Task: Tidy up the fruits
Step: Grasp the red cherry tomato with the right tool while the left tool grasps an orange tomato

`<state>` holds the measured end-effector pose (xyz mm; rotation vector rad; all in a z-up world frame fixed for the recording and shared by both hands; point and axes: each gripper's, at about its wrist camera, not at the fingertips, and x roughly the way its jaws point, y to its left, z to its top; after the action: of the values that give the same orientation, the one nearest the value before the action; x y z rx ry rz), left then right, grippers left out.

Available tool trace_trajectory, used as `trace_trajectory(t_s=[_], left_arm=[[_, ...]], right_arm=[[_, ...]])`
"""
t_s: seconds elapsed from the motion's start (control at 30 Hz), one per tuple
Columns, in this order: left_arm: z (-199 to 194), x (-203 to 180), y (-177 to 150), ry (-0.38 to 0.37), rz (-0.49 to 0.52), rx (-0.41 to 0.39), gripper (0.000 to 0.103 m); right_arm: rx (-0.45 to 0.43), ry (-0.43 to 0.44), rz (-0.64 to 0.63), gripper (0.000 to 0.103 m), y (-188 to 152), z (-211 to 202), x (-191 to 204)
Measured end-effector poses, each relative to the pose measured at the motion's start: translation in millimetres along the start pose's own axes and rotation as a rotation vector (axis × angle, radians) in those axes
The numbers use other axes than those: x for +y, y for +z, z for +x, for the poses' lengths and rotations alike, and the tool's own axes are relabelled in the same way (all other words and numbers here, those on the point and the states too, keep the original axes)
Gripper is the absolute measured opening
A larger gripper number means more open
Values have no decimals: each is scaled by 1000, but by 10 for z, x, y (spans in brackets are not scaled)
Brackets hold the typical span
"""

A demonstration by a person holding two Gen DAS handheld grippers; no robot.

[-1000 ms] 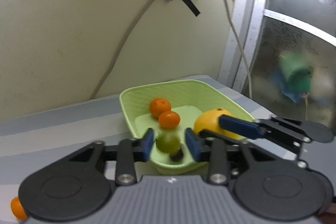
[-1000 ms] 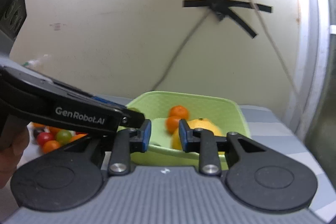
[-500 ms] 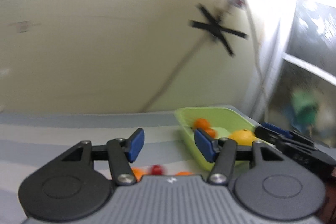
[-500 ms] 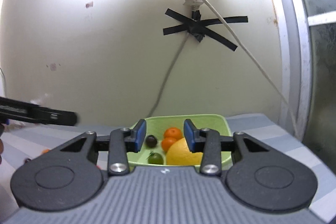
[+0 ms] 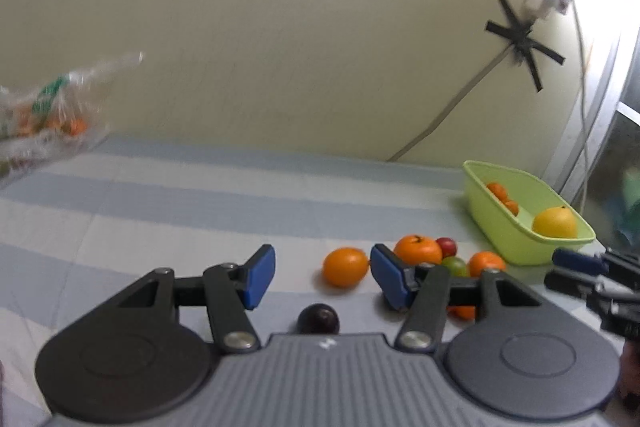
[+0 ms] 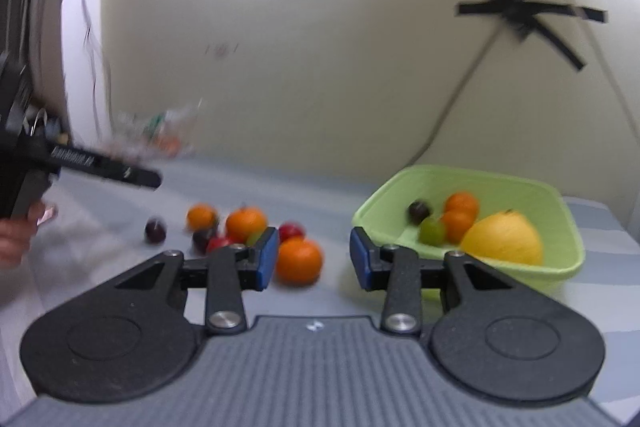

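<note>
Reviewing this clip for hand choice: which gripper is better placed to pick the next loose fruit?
Probably left. The left gripper has open, empty jaws framing an orange and dark plum; the right gripper faces mostly bare cloth.

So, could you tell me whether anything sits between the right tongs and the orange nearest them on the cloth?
Nothing visible does. The right tongs are open and empty, and the orange shows in their gap with only bare cloth before it; the green basket stands off to its right.

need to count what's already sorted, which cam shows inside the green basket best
Right wrist view: the green basket faces open, showing every fruit inside. Left wrist view has it far right, its near wall hiding most contents.
</note>
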<state>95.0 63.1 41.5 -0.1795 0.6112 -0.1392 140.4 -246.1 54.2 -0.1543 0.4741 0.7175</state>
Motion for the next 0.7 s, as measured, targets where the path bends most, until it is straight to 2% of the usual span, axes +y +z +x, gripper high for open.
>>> trace_trajectory(t_s=[0.1, 0.23, 0.3, 0.43, 0.53, 0.63, 0.7], left_arm=[[33, 3, -30, -22, -8, 9, 54], [-1, -172, -102, -56, 79, -3, 52], [-21, -342, -144, -89, 161, -11, 51], [27, -774, -259, -142, 389, -7, 51], [112, -1003, -327, -177, 502, 24, 51], [184, -1153, -396, -168, 583, 40, 51], [233, -1212, -437, -155, 618, 53, 46]], right_arm=[[47, 8, -24, 42, -14, 31, 54], [83, 13, -25, 42, -17, 71, 44], [93, 10, -9, 42, -28, 69, 16], [92, 1, 45, 42, -99, -53, -6], [81, -10, 66, 43, -184, -208, 4], [71, -18, 74, 46, -243, -334, 26], [74, -20, 75, 48, -277, -382, 43]])
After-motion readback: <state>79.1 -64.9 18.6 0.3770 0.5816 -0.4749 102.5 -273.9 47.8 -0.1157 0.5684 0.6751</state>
